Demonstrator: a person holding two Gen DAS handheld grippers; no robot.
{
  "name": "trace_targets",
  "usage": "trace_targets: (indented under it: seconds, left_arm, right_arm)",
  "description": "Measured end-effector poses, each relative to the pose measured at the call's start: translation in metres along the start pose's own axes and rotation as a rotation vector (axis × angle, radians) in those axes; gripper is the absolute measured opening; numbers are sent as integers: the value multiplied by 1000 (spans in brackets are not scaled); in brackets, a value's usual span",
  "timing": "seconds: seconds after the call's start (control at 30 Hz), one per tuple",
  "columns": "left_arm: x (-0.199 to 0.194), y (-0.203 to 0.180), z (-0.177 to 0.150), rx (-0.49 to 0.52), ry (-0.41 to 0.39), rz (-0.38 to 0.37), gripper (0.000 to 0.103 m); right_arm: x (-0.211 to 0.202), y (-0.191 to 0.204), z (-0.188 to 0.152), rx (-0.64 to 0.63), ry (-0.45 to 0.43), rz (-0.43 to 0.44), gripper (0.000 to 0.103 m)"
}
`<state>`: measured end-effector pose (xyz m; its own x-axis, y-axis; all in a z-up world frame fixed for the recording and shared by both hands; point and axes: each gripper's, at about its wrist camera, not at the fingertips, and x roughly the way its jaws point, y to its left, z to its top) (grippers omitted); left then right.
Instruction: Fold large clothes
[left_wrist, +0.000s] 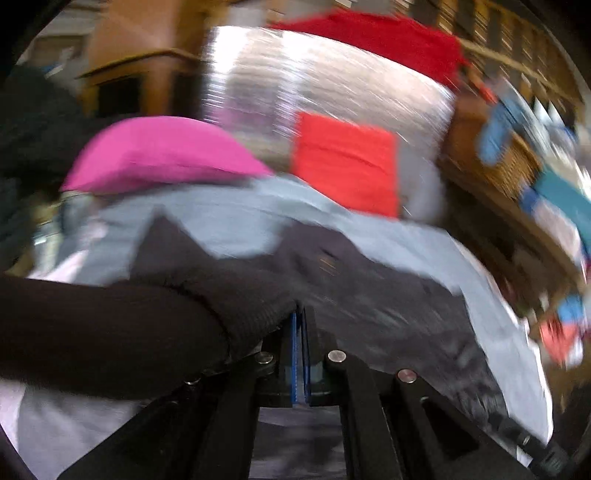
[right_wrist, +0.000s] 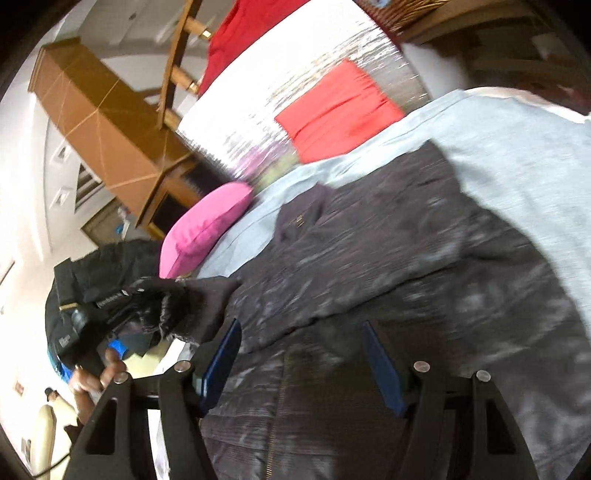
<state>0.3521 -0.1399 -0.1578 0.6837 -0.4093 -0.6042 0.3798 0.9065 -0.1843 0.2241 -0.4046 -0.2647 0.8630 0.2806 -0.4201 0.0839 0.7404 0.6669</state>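
**Sleeve in the left claw, mid-fold across the jacket**

Nearest the left wrist camera, the left gripper (left_wrist: 301, 332) has its blue pads pressed together on the ribbed cuff (left_wrist: 236, 295) of a dark sleeve, which drapes off to the left of the view. The right gripper (right_wrist: 301, 365) hangs with its fingers spread wide and nothing between them, just above the front of the dark jacket (right_wrist: 388, 266) near the zip.

The jacket lies spread on a pale grey sheet (right_wrist: 517, 147) over the bed. Beyond it sit a pink pillow (right_wrist: 207, 229) and a folded orange-red cloth (right_wrist: 332, 110); farther still, a wooden cabinet (right_wrist: 99, 122).

I judge the step to be carrying the sleeve inward over the body. Next, the cuff wants laying flat across the chest before release, the free claw steadying the body so it does not drag. The blur makes finer creases unreadable
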Motion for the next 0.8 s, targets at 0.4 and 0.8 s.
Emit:
trace_targets:
  seconds: [0.4,0.8]
  left_arm:
    - [-13,-29,-26,70,182,-189,61]
    - [-24,125,-32,-206,128,199,76]
  right_arm:
    - [-25,-26,16,37,-26,-57,72]
    - [68,2,23,231,182,159,78]
